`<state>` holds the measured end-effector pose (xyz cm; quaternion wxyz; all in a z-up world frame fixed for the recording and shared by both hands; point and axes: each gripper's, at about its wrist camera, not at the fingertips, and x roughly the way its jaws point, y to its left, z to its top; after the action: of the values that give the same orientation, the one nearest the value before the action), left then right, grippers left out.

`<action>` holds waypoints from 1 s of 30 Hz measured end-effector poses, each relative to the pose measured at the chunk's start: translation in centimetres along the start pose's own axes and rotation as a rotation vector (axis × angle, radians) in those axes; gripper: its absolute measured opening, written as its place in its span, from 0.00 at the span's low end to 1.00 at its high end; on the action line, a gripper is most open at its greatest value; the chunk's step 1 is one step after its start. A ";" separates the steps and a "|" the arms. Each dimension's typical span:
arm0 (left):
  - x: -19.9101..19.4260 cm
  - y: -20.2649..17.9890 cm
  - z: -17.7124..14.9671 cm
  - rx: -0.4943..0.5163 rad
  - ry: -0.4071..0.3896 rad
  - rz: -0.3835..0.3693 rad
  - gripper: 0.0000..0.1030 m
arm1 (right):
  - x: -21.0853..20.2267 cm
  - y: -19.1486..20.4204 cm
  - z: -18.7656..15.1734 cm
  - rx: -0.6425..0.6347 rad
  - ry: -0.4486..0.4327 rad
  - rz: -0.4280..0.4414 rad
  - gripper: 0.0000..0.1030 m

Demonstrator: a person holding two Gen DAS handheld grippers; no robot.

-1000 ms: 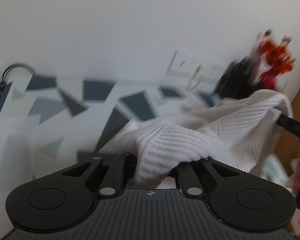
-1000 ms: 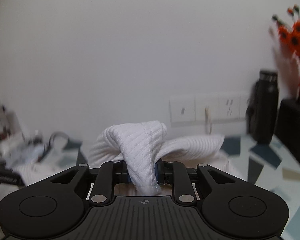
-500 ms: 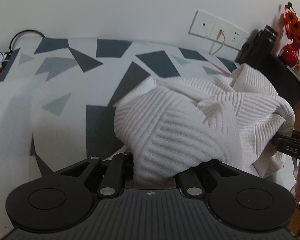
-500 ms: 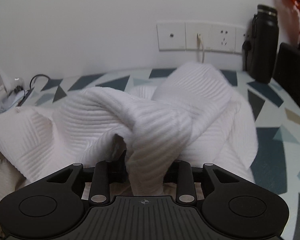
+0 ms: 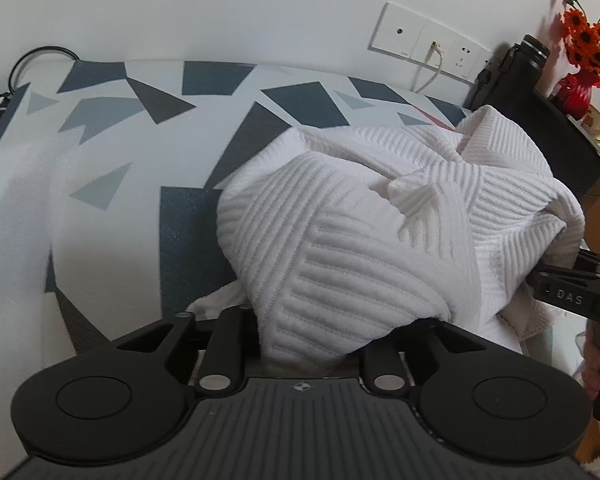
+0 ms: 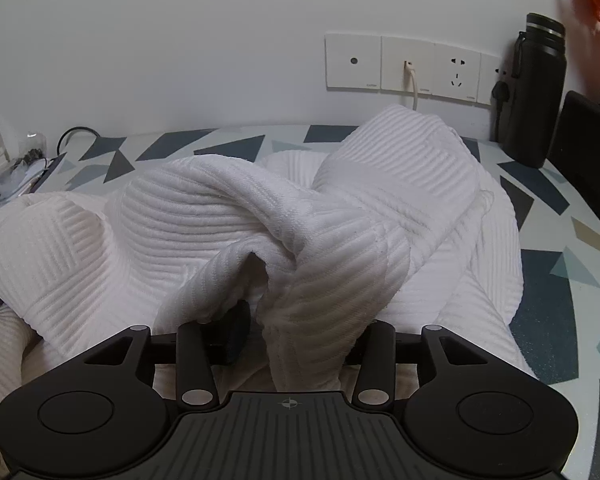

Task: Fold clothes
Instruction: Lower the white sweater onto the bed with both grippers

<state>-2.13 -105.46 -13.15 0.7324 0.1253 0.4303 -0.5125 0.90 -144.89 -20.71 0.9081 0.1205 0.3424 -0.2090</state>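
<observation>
On patterned table (image 5: 112,148), one white garment (image 5: 340,232) (ribbed), left gripper (image 5: 304,344) and right gripper (image 6: 300,344) each pinching it.

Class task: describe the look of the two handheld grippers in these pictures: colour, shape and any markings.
Both the left gripper and right gripper are matte black, with a ribbed top, round discs at each side, silver pivot pins and a small crosshair mark. The right gripper's side reads "DAS".

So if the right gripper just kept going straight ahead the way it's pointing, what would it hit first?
The right gripper is already shut on the white ribbed garment, so it would push into that bunched cloth first. Beyond the heap, probably the wall with the socket panel, though depth is hard to judge.
</observation>
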 end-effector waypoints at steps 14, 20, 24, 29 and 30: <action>0.4 -2.7 -0.6 0.122 0.008 -0.017 0.77 | 1.3 2.7 -0.4 -0.148 0.063 0.019 0.93; 0.5 -2.7 -0.8 0.130 -0.001 -0.010 0.81 | 1.7 4.6 -1.4 -0.222 0.050 -0.059 0.98; 0.6 -2.8 -0.9 0.134 -0.007 -0.005 0.82 | 1.8 4.5 -1.2 -0.229 0.059 -0.048 0.99; 0.6 -3.0 -1.1 0.137 -0.003 0.003 0.86 | 1.7 4.6 -1.6 -0.231 0.050 -0.048 0.99; 0.5 -3.0 -1.1 0.138 -0.002 0.005 0.86 | 1.7 4.5 -1.6 -0.231 0.049 -0.047 0.99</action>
<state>-5.22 -106.43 -13.46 0.7237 0.1763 0.3929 -0.5392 3.25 -140.85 -22.68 0.9021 0.0119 0.3890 -0.1866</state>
